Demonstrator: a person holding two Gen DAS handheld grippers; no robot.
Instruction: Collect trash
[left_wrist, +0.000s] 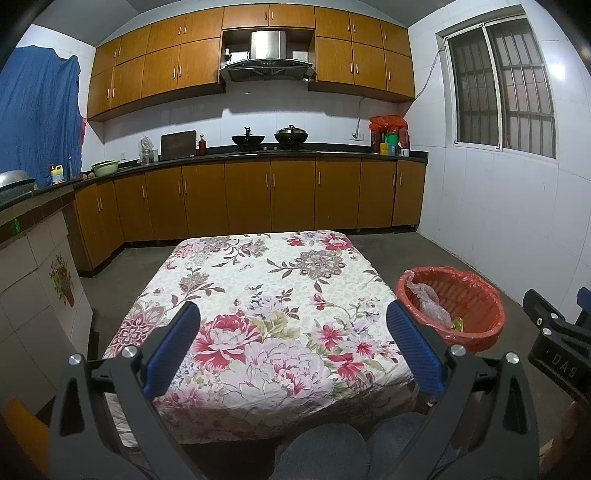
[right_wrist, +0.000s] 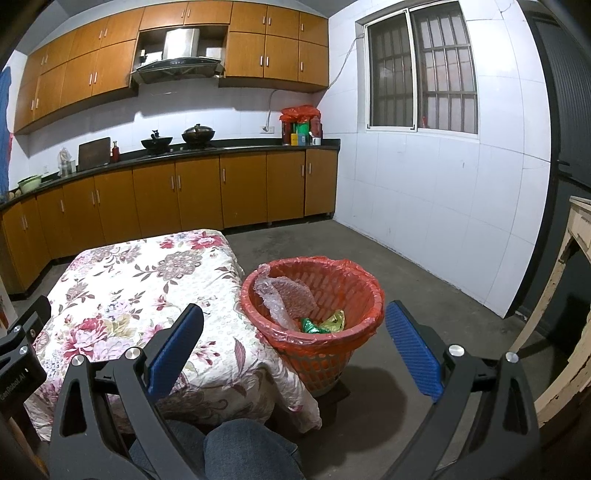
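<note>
A red basket lined with a red bag (right_wrist: 354, 291) stands on the floor at the right of the table; it also shows in the left wrist view (left_wrist: 476, 295). Inside lie bubble wrap (right_wrist: 284, 295), a green wrapper (right_wrist: 310, 326) and a yellow-green wrapper (right_wrist: 334, 320). My left gripper (left_wrist: 291, 347) is open and empty, held above the near part of the flowered tablecloth (left_wrist: 266, 295). My right gripper (right_wrist: 295, 347) is open and empty, above the table's right edge and the basket's near side. The right gripper's side shows at the right edge of the left wrist view (left_wrist: 554, 332).
Brown kitchen cabinets (left_wrist: 258, 195) and a dark counter with two woks (left_wrist: 269, 138) run along the far wall. A white tiled wall with a barred window (right_wrist: 421, 85) is at the right. A pale wooden frame (right_wrist: 569, 295) stands at the far right. Grey concrete floor (right_wrist: 424, 288) surrounds the basket. My knees (right_wrist: 229, 450) are below.
</note>
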